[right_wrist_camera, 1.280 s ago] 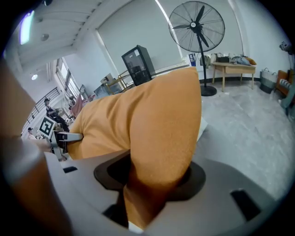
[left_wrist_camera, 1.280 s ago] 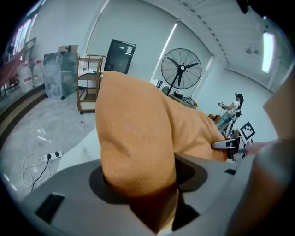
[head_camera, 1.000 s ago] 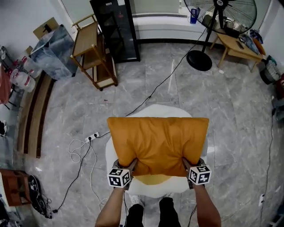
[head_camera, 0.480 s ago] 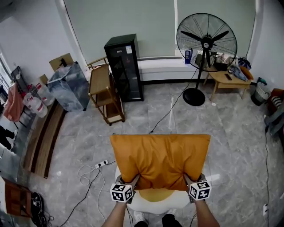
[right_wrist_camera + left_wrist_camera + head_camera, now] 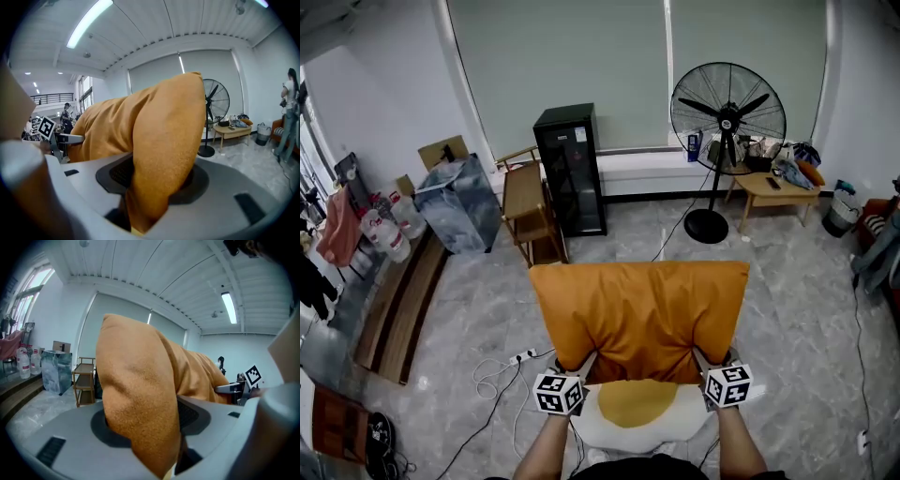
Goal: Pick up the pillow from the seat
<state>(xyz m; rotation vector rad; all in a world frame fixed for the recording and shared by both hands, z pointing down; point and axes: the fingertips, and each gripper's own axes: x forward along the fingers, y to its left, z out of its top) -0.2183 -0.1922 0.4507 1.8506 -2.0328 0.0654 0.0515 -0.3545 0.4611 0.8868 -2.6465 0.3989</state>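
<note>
**Head view:** the orange rectangular fabric pillow [image 5: 639,314] is held clear above the round white seat [image 5: 689,424]. A brown cardboard box [image 5: 442,150] stands by the wall, its contents unseen.

**Left gripper view:** the left tool [image 5: 150,423] clamps a near pillow corner.

**Right gripper view:** the right tool [image 5: 159,180] does likewise. With corner-only grips, the soft fabric may slip free.

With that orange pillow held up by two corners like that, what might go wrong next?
1. The left gripper and right gripper each pinch only a near corner of the pillow. The soft fabric might slip from the fingers, and it would drop onto the seat.
2. The raised pillow hides the floor ahead, and a cable lies beside the seat, so stepping forward might mean tripping.
</note>
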